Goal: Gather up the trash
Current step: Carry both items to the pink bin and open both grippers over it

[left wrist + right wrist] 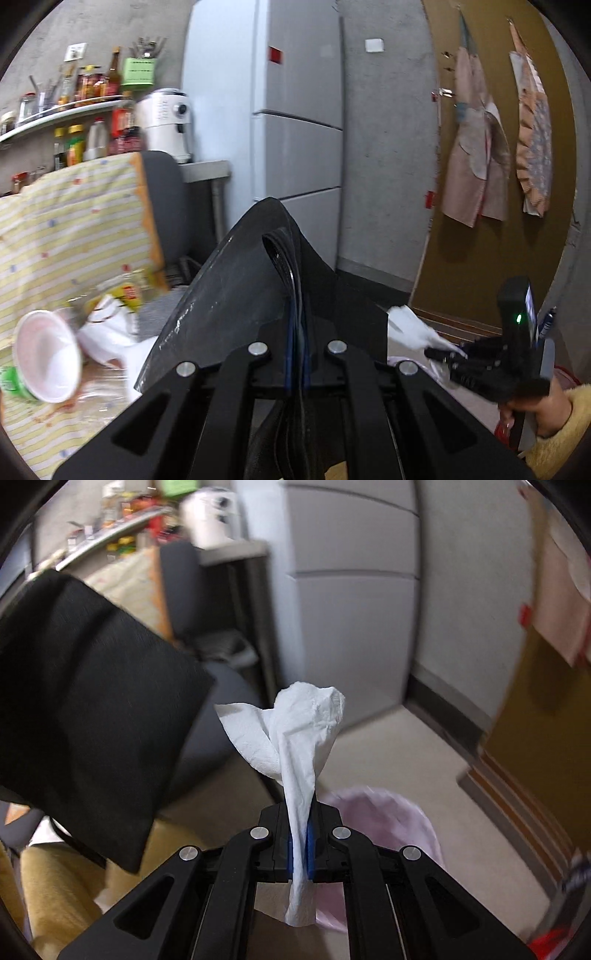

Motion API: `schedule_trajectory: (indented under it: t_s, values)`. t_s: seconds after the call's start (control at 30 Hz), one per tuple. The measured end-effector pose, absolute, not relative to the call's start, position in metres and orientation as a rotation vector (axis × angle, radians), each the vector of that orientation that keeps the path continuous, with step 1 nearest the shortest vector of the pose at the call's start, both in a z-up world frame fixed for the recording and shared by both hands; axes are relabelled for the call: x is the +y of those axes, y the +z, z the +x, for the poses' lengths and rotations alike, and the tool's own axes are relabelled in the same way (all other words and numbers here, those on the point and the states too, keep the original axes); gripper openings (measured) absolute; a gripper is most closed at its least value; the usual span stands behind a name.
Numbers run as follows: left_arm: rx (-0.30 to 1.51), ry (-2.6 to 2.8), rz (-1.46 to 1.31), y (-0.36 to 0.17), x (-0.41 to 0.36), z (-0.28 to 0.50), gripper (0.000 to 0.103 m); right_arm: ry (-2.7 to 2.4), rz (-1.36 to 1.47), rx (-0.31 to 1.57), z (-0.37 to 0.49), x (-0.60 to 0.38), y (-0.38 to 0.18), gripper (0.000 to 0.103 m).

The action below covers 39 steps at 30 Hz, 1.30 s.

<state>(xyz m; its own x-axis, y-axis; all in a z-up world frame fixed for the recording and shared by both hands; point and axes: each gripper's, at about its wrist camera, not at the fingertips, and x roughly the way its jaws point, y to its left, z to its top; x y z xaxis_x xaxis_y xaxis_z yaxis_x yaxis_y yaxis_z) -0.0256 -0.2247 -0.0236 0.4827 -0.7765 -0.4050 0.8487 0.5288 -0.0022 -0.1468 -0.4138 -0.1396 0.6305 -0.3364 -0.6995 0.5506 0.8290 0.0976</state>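
My left gripper (297, 354) is shut on a black plastic sheet or bag (243, 291) and holds it up in the air beside the table. The same black bag (81, 709) fills the left of the right wrist view. My right gripper (300, 845) is shut on a white crumpled tissue (295, 734), held above a bin lined with a pale pink bag (391, 823). The right gripper (443, 356) with the tissue (410, 326) also shows in the left wrist view at lower right. On the table lie a tipped white foam cup (44, 358), white paper (107, 336) and a yellow wrapper (127, 293).
The table has a yellow striped cloth (66, 229) with food smears. A dark office chair (166, 210) stands behind it. A white fridge (291, 110), a shelf of bottles (62, 110), a white appliance (168, 122) and a brown door (491, 258) are beyond.
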Motion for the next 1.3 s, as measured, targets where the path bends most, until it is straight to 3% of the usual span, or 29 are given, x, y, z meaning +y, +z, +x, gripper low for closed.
schedule_trajectory:
  t_s: [0.23,0.37,0.5,0.67,0.9,1.03,1.23,1.3]
  values:
    - [0.456,-1.039,0.193,-0.052,-0.263,-0.027,0.001,-0.578,0.411,0.824,-0.158,-0.455,-0.191,0.010]
    - [0.474,-1.032,0.209,-0.063,-0.269,-0.030,0.001,-0.585,0.496,0.850,-0.154,-0.473,-0.211,0.035]
    - [0.494,-1.031,0.218,-0.067,-0.270,-0.030,0.001,-0.592,0.509,0.869,-0.152,-0.478,-0.218,0.045]
    - [0.513,-1.045,0.213,-0.068,-0.269,-0.030,0.001,-0.611,0.503,0.822,-0.157,-0.478,-0.202,0.045]
    - [0.541,-1.141,0.248,-0.074,-0.287,-0.043,0.001,-0.676,0.443,0.633,-0.181,-0.477,-0.132,0.046]
    - [0.574,-1.239,0.296,-0.085,-0.314,-0.061,0.001,-0.717,0.407,0.532,-0.200,-0.479,-0.101,0.054]
    - [0.708,-1.353,0.328,-0.120,-0.364,-0.067,0.002,-0.735,0.404,0.512,-0.218,-0.488,-0.097,0.057]
    - [0.746,-1.338,0.335,-0.140,-0.388,-0.060,0.019,-0.740,0.408,0.521,-0.222,-0.486,-0.098,0.057]
